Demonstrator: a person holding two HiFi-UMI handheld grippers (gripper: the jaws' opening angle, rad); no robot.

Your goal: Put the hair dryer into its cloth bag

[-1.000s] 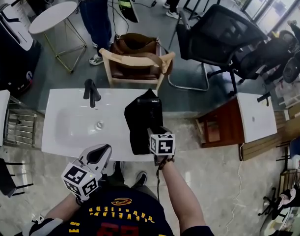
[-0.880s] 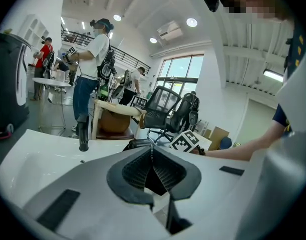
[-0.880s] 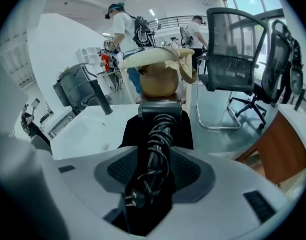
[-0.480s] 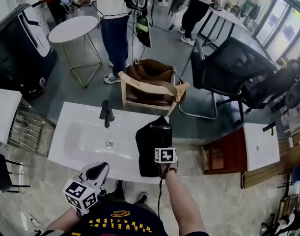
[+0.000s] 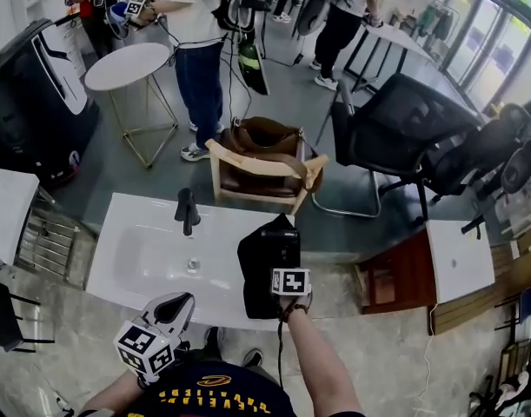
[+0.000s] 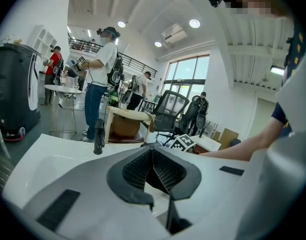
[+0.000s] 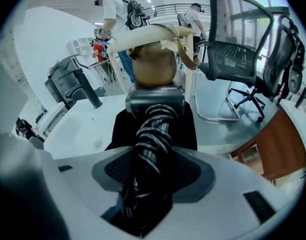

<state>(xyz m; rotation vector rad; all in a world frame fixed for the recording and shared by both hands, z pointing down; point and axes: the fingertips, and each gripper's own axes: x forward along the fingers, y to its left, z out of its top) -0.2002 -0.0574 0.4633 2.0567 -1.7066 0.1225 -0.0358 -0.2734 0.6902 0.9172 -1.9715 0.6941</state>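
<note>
On the right part of the white sink counter lies the black cloth bag. In the right gripper view the grey hair dryer rests on that bag, its barrel pointing away from me. Its coiled black cord runs back between the jaws of my right gripper, which stand wide apart around it. From the head view only the marker cube of the right gripper shows, over the bag's near end. My left gripper hovers at the counter's front edge, left of the bag, shut and empty.
A black faucet stands behind the basin on the counter's left. Beyond the counter are a wooden chair holding a brown bag, a black office chair, a round white table and standing people.
The right gripper has sunk toward the bag with the dryer, then stopped. The left gripper has drifted slightly along the counter's front edge. The head view has tilted up the room.
</note>
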